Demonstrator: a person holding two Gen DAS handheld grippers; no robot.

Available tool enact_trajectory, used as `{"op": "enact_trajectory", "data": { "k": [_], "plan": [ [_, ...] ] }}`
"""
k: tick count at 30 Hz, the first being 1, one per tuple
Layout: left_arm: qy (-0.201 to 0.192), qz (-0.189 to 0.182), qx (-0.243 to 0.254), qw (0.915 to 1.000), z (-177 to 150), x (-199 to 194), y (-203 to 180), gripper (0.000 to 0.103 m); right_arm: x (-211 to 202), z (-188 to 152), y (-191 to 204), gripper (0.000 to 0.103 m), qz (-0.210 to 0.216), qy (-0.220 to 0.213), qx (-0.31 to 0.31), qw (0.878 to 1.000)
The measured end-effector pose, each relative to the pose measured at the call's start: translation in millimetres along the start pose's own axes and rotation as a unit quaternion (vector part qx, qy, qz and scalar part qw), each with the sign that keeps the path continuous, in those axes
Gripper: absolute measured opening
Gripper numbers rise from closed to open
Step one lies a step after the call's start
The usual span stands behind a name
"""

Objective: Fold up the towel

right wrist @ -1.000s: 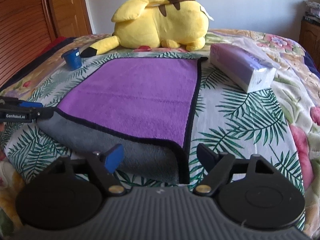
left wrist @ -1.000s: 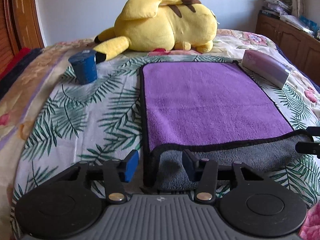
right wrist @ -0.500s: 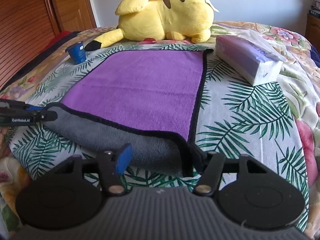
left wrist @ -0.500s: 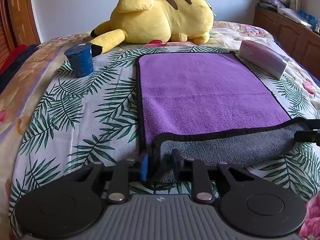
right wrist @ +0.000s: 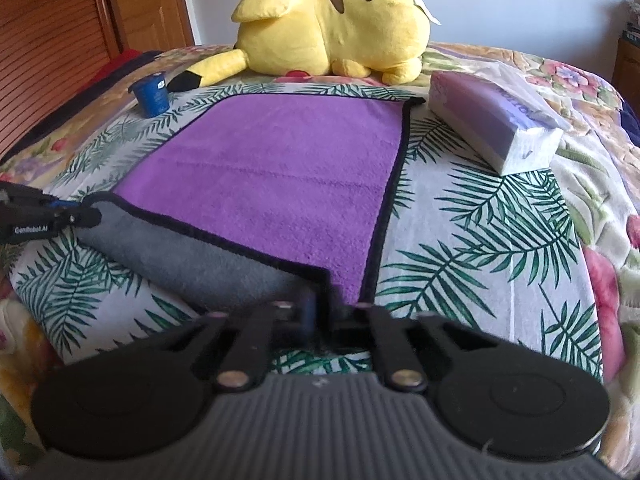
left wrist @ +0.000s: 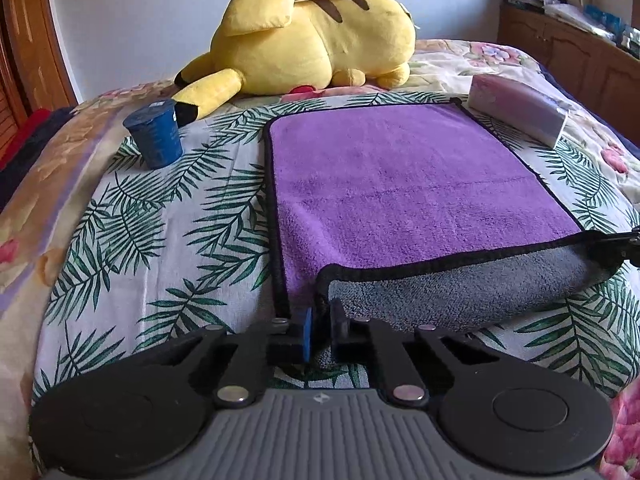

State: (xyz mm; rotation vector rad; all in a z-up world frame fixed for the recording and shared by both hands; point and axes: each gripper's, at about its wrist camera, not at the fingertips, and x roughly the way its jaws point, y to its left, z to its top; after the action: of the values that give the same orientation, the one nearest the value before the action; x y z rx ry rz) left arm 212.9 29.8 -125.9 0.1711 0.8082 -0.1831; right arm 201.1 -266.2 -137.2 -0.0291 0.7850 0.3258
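Observation:
A purple towel [left wrist: 400, 184] with a grey underside and black hem lies flat on the bed; it also shows in the right wrist view [right wrist: 280, 176]. Its near edge is rolled up, grey side out [left wrist: 452, 288]. My left gripper [left wrist: 320, 328] is shut on the towel's near left corner. My right gripper [right wrist: 326, 316] is shut on the near right corner. Each gripper shows at the edge of the other's view, the right one [left wrist: 624, 246] and the left one [right wrist: 44, 220].
A big yellow plush toy [left wrist: 312, 36] lies behind the towel. A blue cup [left wrist: 154, 136] stands to the towel's left. A tissue pack [left wrist: 520, 110] lies at its right. A wooden cabinet [left wrist: 580, 56] is far right, wooden doors [right wrist: 60, 32] at the left.
Both grippers closed from open onto the towel's near corners. The near edge has lifted and rolled further toward the plush toy.

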Motion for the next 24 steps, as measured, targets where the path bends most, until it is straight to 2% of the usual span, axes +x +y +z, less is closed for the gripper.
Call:
{"op": "enact_trajectory", "data": {
  "k": [9, 24],
  "plan": [
    [-0.020, -0.003, 0.002, 0.9998, 4, -10, -2, 0.007, -4, 1, -1, 0.004, -0.004, -0.016, 0.000, 1.000],
    [-0.080, -0.010, -0.012, 0.9966, 19, -36, 0, 0.006, -16, 13, -9, 0.004, 0.002, -0.079, 0.010, 0.997]
  ]
}}
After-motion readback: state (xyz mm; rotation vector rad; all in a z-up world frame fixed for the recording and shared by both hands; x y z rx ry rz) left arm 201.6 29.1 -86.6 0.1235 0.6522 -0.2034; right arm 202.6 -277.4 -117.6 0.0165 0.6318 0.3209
